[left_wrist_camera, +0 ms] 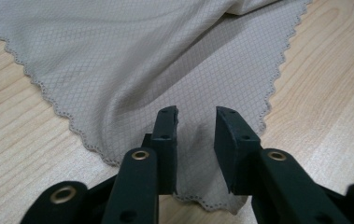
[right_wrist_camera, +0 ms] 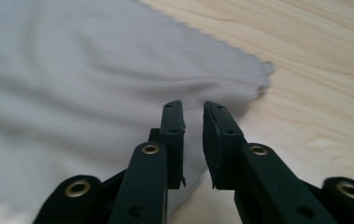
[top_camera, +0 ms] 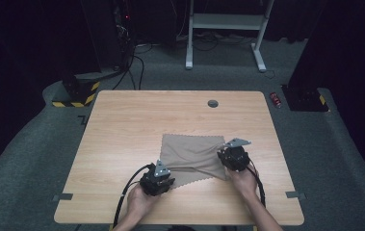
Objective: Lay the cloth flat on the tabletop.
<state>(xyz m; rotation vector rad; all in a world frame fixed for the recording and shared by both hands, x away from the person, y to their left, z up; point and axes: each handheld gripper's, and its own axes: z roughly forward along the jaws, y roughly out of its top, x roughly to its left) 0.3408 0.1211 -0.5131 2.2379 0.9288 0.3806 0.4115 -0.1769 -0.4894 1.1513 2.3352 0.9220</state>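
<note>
High view. A tan cloth [top_camera: 194, 156] lies on the wooden table [top_camera: 122, 125], rumpled along its near edge. The left gripper [top_camera: 163, 175] sits at the cloth's near left corner and the right gripper [top_camera: 228, 156] at its right edge; a person's hands come in from below.

Left gripper view. The cloth [left_wrist_camera: 132, 60] spreads ahead of the fingers [left_wrist_camera: 166, 135], its scalloped hem running off to either side of them. A raised fold of fabric stands in the gap between the two pads, and the near corner passes beneath them. The jaws stand narrow with a clear slot; the pads are not seen pressing the fold.

Right gripper view. The cloth [right_wrist_camera: 95, 74], blurred, lies ahead of and to the left of the fingers [right_wrist_camera: 173, 130], with a corner just beyond the tips and bare wood to their right. The jaws are narrow, a thin gap between them; whether fabric lies in it cannot be told.

Handling. The cloth looks light, thin and limp, so it will likely sag and drag rather than hold shape. A corner or a pinched-up ridge near the hem gives the surest hold.
</note>
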